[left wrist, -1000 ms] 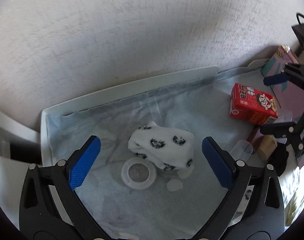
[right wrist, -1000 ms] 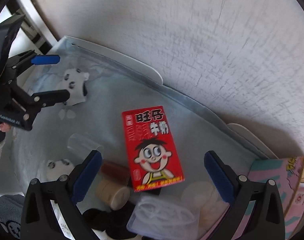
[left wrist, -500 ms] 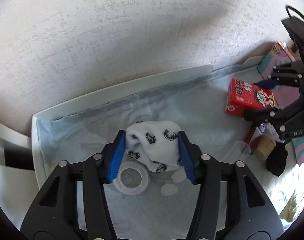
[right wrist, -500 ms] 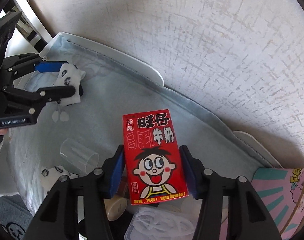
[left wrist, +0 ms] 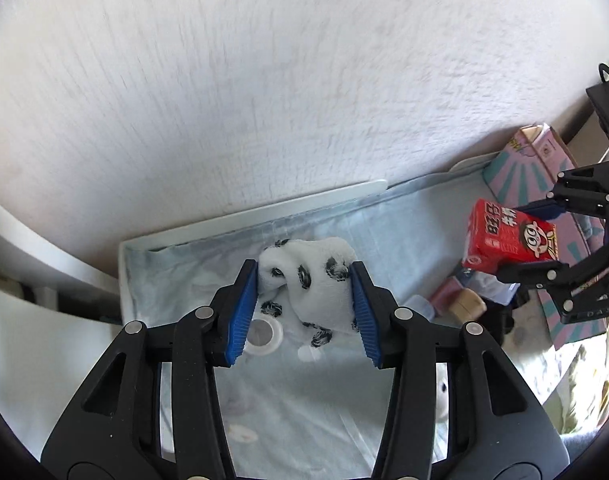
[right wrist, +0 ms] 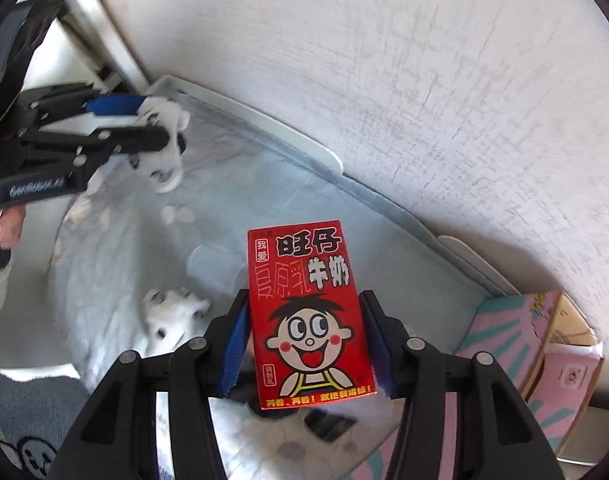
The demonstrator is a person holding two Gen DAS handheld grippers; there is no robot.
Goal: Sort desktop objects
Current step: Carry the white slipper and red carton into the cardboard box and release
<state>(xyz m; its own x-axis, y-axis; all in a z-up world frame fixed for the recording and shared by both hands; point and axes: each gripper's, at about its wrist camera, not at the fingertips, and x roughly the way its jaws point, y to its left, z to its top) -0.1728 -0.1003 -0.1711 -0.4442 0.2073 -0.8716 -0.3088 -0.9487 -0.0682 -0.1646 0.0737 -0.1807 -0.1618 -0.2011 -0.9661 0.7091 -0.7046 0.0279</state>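
Observation:
A white sock with black paw prints (left wrist: 316,292) hangs lifted off the blue cloth, squeezed between the blue pads of my left gripper (left wrist: 304,276), whose jaws are still closing on it. In the right wrist view that same left gripper (right wrist: 160,120) holds the sock (right wrist: 164,164) at the far left. A red milk carton with a cartoon face (right wrist: 300,264) stands upright between the pads of my right gripper (right wrist: 304,300), raised above the clutter. From the left wrist view the carton (left wrist: 500,240) and right gripper (left wrist: 522,240) are at the right.
A clear ring-shaped roll (left wrist: 262,336) lies under the sock. A clear cup (right wrist: 212,268) and a second paw-print sock (right wrist: 172,316) lie below the carton. A wooden cylinder (left wrist: 468,306), a pink box (right wrist: 504,332), the white tray rim (left wrist: 264,212) and a textured wall close in.
Both grippers went from wide open to clamped, the left on the sock and the right on the carton. Both have since risen, lifting their objects off the cloth.

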